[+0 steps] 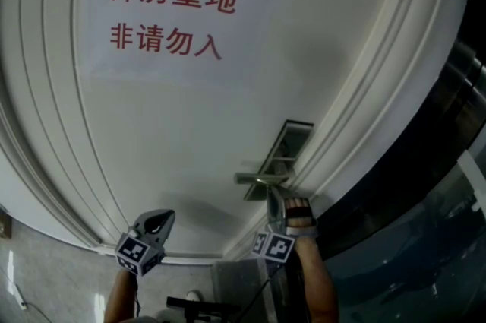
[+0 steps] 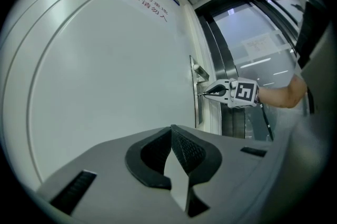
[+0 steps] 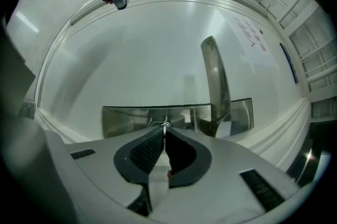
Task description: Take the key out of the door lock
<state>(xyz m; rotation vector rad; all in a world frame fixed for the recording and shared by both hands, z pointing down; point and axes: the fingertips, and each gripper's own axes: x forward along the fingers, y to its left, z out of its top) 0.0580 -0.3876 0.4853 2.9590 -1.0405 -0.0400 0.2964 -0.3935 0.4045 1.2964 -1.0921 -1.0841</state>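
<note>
Head view: left gripper (image 1: 156, 220) sat at 7 o'clock by the door (image 1: 175, 131), right gripper (image 1: 272, 200) at 5 o'clock, just under the handle (image 1: 260, 178). Left gripper view: jaws shut w/ nothing btw them. Right gripper view: jaws clamped on the key (image 3: 165, 124), which sat in the lock plate (image 3: 124, 120) at 12 o'clock; handle at 1 o'clock.
</note>
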